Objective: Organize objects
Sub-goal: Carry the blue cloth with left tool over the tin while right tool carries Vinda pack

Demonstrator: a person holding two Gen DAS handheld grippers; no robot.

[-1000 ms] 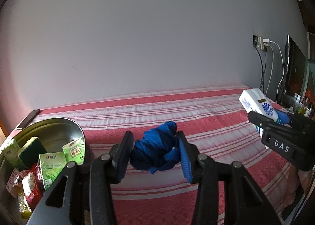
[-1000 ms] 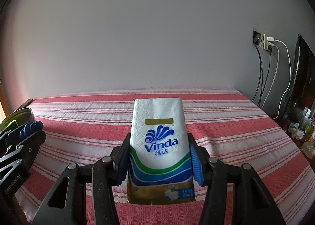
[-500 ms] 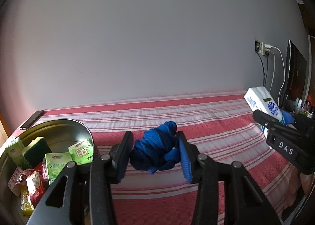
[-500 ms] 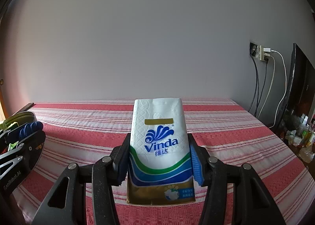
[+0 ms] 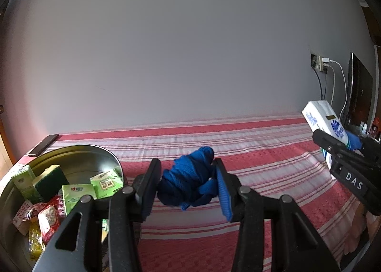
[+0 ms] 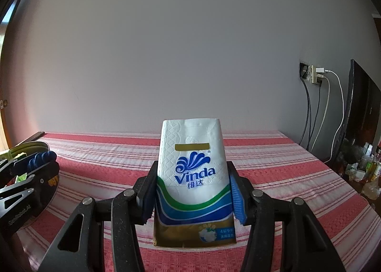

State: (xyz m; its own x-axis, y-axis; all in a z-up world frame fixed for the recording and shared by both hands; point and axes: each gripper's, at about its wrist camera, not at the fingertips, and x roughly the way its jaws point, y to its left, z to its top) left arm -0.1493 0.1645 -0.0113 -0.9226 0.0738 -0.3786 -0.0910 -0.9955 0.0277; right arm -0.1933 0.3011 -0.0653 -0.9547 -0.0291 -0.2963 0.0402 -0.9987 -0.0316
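The left claw (image 5: 188, 184) pinches a bundled blue cloth (image 5: 189, 182) between its 2 pads, holding it above the bed (image 5: 262, 143), whose cover is striped red and white. Just to its left, at the bed's left edge, sits a round metal basin (image 5: 95, 155) holding green cartons (image 5: 107, 182), a sponge (image 5: 48, 180) and red snack packets (image 5: 47, 218). A dark phone (image 5: 42, 144) lies at the far left corner of the bed.

The right claw (image 6: 191, 194) clamps a white tissue pack (image 6: 193, 176) upright by its 2 sides, above the middle of the bed, well apart from the basin. In the left wrist view the pack (image 5: 325, 122) shows at the right edge, tilted. On the wall past the bed's right edge, cables (image 6: 319, 110) hang from a socket (image 6: 312, 73) beside a dark screen (image 6: 359, 110).
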